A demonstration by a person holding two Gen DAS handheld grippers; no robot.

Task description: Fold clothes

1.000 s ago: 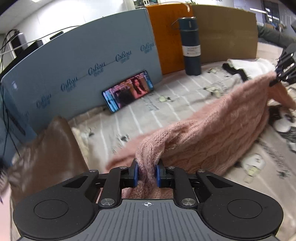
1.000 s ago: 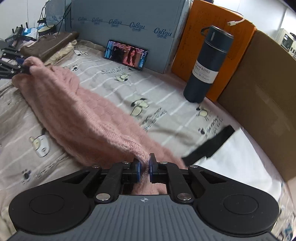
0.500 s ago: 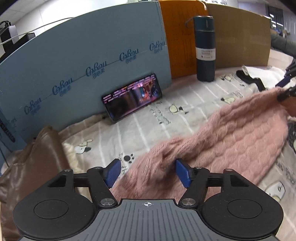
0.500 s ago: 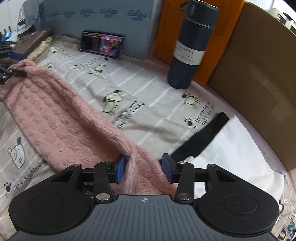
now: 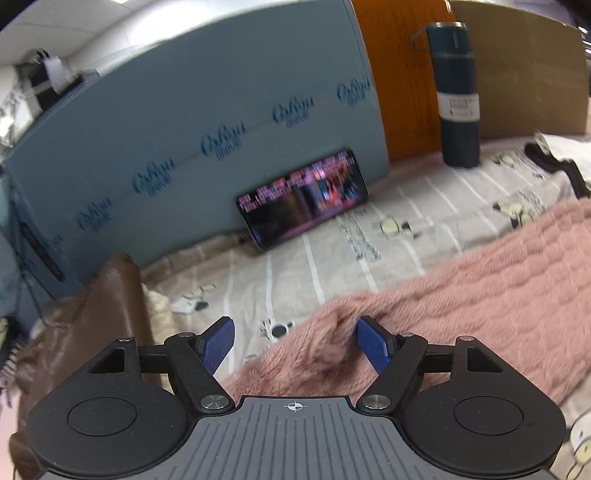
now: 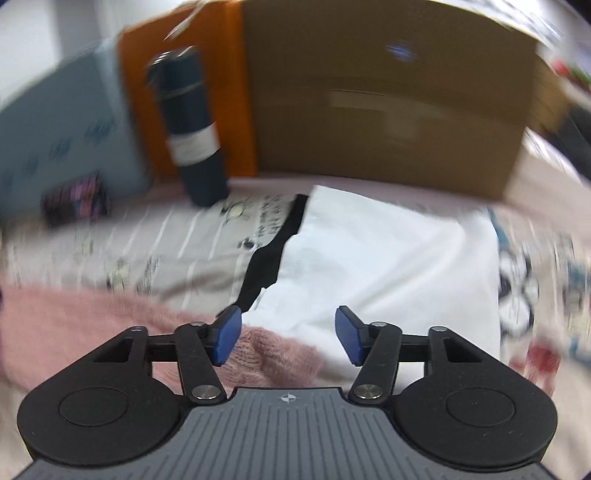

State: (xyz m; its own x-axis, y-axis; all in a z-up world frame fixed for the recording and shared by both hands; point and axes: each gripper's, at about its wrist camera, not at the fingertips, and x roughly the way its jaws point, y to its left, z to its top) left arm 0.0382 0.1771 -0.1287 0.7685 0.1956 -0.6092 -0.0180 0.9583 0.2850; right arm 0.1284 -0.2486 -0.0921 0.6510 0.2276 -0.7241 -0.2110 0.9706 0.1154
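The sweater (image 5: pixel 480 291) is pink cable-knit, the sheet (image 5: pixel 424 206) beige with white stripes (cartoon dogs too), the bottle (image 5: pixel 456 96) navy.

Office-type room used as a makeshift folding station: tiled ceiling (image 5: pixel 110 33) at 11 o'clock, cartoon-print bedsheet (image 5: pixel 424 206) over the worktop, cardboard panel (image 6: pixel 388 92) at 12 o'clock.

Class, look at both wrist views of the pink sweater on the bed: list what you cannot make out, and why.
- Pink sweater, left wrist view: its far end is cut off by the right edge.
- Bottle label, right wrist view: unreadable through motion blur.
- Phone screen, left wrist view: content too blurred.
- White garment, right wrist view: its near edge is hidden behind the right gripper.
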